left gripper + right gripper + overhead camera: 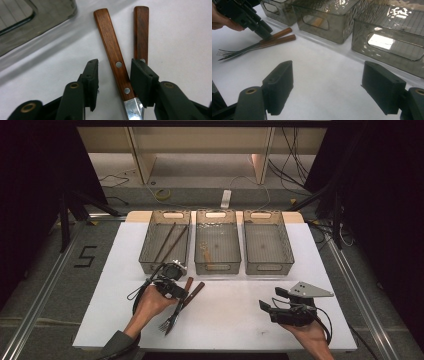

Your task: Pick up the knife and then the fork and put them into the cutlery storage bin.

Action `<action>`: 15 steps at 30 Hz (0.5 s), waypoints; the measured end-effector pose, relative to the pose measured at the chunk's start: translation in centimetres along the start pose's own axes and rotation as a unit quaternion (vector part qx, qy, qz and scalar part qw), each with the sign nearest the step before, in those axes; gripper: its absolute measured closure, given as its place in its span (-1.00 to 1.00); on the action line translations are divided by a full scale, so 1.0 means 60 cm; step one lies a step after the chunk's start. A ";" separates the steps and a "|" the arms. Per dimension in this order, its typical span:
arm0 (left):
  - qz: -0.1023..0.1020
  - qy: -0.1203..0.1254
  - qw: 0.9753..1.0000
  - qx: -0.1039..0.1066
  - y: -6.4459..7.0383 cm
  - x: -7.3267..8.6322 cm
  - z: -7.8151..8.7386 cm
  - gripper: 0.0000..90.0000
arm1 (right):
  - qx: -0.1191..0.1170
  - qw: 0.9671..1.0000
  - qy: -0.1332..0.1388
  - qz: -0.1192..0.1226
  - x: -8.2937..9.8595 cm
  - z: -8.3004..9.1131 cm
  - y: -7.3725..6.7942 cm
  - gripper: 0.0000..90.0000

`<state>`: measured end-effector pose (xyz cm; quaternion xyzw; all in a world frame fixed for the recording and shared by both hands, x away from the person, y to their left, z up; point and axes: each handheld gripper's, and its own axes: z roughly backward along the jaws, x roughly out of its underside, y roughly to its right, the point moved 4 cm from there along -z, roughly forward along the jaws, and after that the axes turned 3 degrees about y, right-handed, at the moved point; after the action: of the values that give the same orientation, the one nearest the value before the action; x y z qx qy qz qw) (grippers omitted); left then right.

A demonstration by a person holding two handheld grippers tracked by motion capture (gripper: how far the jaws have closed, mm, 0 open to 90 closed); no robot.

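A fork and a knife with wooden handles point(192, 290) lie crossed on the white table point(235, 320), fork tines point(162, 325) pointing toward the person. My left gripper point(182, 295) is down over the handles. In the left gripper view it point(115, 72) stands open, its jaws on either side of the riveted handle point(111, 42). The second handle point(141, 27) runs out from behind the right jaw. My right gripper point(270, 299) hovers open at the table's front right, and its view shows nothing between its jaws point(328, 75). That view also shows the cutlery point(262, 45) at its left.
Three grey see-through bins stand in a row behind the cutlery: left bin point(150, 262) with two brown chopsticks point(167, 242), middle bin point(217, 267) with a small item inside, right bin point(267, 267). Open white table lies between my two grippers.
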<state>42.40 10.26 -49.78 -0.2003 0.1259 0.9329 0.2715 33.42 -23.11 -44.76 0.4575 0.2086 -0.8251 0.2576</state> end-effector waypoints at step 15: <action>-0.011 -0.011 1.000 -0.004 0.007 0.003 -0.008 0.49 | 0.000 1.000 0.001 0.000 0.000 0.000 0.000 -0.43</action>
<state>42.20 9.81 -50.23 -0.1927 0.1172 0.9325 0.2823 33.43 -23.10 -44.74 0.4588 0.2087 -0.8245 0.2571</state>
